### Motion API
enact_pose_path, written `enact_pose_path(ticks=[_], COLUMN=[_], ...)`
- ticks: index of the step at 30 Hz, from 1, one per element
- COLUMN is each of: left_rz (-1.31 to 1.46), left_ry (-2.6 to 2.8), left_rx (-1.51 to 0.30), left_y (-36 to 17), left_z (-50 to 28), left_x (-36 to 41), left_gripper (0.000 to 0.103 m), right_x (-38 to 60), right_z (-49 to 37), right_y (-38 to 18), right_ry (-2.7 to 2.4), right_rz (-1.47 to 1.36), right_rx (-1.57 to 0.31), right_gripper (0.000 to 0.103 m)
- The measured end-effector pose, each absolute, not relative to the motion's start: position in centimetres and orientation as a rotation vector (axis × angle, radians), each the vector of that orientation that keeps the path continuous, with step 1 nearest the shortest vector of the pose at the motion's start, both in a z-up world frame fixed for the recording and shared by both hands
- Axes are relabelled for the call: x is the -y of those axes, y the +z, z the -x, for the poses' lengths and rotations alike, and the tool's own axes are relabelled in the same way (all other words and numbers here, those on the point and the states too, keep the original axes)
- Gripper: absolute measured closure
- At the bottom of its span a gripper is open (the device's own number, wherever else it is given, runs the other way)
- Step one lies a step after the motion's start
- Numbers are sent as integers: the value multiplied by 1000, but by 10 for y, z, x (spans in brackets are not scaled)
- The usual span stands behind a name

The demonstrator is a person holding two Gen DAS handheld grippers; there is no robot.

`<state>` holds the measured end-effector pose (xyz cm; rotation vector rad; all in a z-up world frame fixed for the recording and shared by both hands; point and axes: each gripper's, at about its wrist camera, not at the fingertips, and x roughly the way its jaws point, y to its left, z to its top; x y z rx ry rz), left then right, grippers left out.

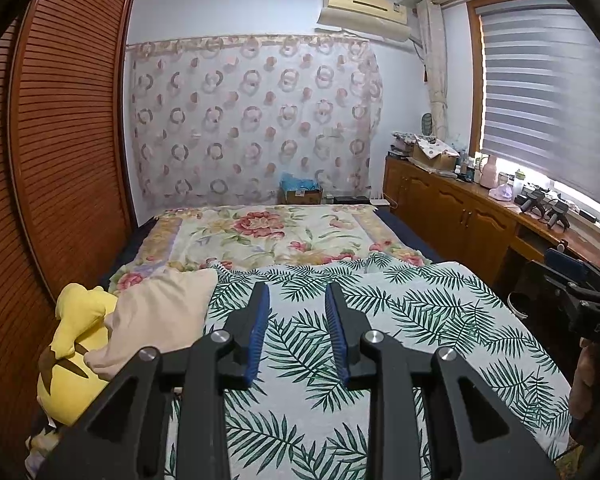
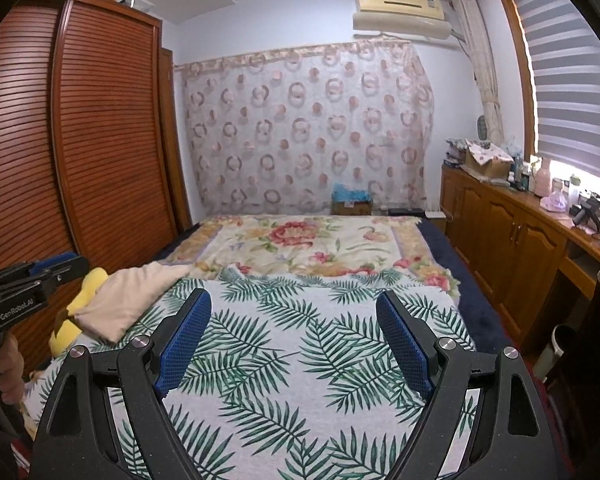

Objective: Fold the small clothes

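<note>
Beige cloth (image 1: 156, 316) lies at the bed's (image 1: 396, 224) left edge on a yellow toy (image 1: 76, 336), so the empty left gripper (image 1: 298, 300), jaws a little apart, and the wide-apart right gripper (image 2: 294, 312) should each pinch a corner.

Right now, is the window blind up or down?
Mostly down. The window blind covers nearly the whole window; only a bright strip shows below it, above the wooden cabinet.

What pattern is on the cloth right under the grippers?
Green palm fronds on white, on the leaf-print cloth; clearest in the right wrist view.
</note>
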<state>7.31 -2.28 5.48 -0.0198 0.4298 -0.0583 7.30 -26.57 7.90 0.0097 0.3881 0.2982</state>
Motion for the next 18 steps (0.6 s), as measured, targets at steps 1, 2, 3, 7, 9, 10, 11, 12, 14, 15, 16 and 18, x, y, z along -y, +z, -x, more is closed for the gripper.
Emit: enact_pose_path(ticks=[1, 2, 3, 7, 9, 10, 11, 12, 14, 15, 16, 18], left_rz=[20, 20, 20, 19, 21, 21, 20, 21, 21, 21, 20, 21], left_ry=[-59, -58, -58, -58, -58, -58, -58, -58, -58, -58, -58, -57], left_rx=[-430, -430, -430, -429, -429, -429, -428, -429, -429, -430, -429, -429], left_y=[55, 55, 55, 55, 55, 55, 56, 55, 55, 55, 55, 55], left_z=[-73, -72, -72, -72, -72, -72, -72, -72, -72, -72, -72, -72], left_x=[23, 22, 21, 22, 21, 22, 22, 22, 21, 22, 21, 21], left_gripper=[75, 75, 75, 75, 75, 75, 75, 75, 75, 75, 75, 75], right_x=[265, 266, 266, 267, 265, 266, 266, 266, 266, 266, 266, 266], right_z=[-73, -73, -73, -73, -73, -73, -73, -73, -73, -73, -73, -73], right_y=[79, 79, 79, 79, 79, 79, 79, 79, 79, 79, 79, 79], right_ry=[300, 300, 301, 300, 300, 299, 299, 300, 300, 300, 300, 299], right_rz=[-10, -9, -9, -10, -9, -9, -9, -9, -9, -8, -9, -10], right_rx=[-388, -387, -387, -387, -387, -386, -386, -387, -387, -388, -386, -387], right_gripper=[16, 16, 16, 16, 16, 16, 16, 16, 16, 16, 16, 16])
